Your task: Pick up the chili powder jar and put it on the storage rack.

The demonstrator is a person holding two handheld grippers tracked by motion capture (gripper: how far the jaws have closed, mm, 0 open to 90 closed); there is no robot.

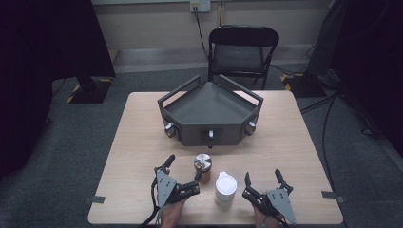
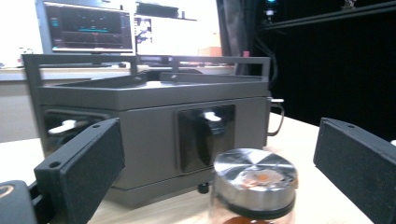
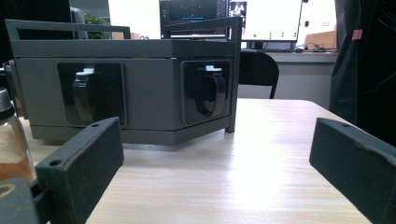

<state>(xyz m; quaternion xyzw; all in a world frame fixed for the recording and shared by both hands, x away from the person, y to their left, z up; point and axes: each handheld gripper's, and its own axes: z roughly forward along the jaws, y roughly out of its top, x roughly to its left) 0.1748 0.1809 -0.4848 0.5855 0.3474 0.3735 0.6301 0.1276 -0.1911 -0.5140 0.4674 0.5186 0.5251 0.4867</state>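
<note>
I've got the left gripper jaws apart around the steel-lidded jar on the tabletop — not gripped yet — right gripper jaws apart, idle, so grasp and everything after remains.

High view: fixed above near side of table, looks forward and down; chair and wall behind.
Left gripper view: low, near tabletop, faces grey tray unit close up; steel-lidded jar very close, between jaws.
Right gripper view: low, faces same grey tray unit, a bit farther off; jar at left edge.
Shared by all three: tray unit, jar, tabletop.
</note>
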